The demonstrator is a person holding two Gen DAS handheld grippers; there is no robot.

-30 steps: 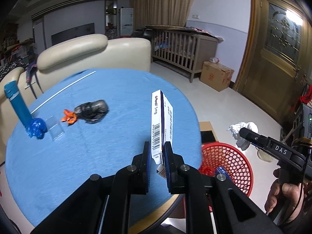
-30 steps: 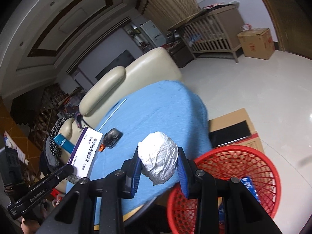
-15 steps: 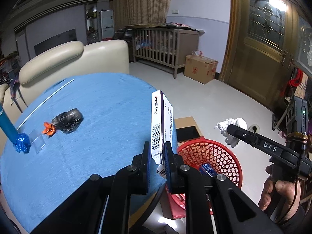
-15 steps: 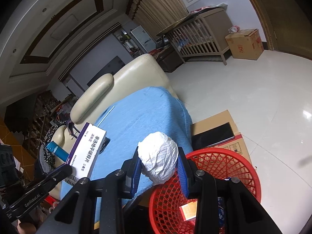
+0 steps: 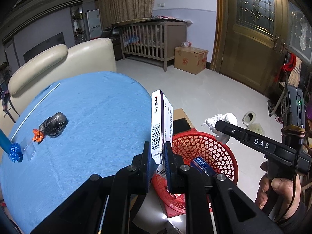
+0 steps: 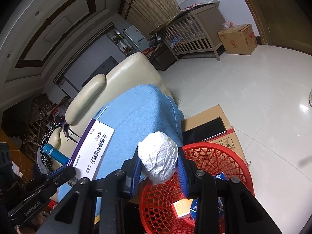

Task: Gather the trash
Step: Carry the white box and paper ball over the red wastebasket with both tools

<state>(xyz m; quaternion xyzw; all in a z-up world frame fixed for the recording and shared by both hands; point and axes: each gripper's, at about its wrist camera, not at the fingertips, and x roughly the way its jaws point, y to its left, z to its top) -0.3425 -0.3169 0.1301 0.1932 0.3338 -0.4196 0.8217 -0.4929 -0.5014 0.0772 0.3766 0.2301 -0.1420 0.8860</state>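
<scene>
I hold two black grippers. My left gripper pinches one upright white-and-purple cardboard medicine box at the blue table's edge. My right gripper pinches one crumpled white paper ball above one red plastic mesh basket holding three small packets.

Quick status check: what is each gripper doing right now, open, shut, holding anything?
Left gripper: shut on the white medicine box.
Right gripper: shut on the crumpled white paper ball, above the red basket.

Open red basket mouth, table edge beside
</scene>
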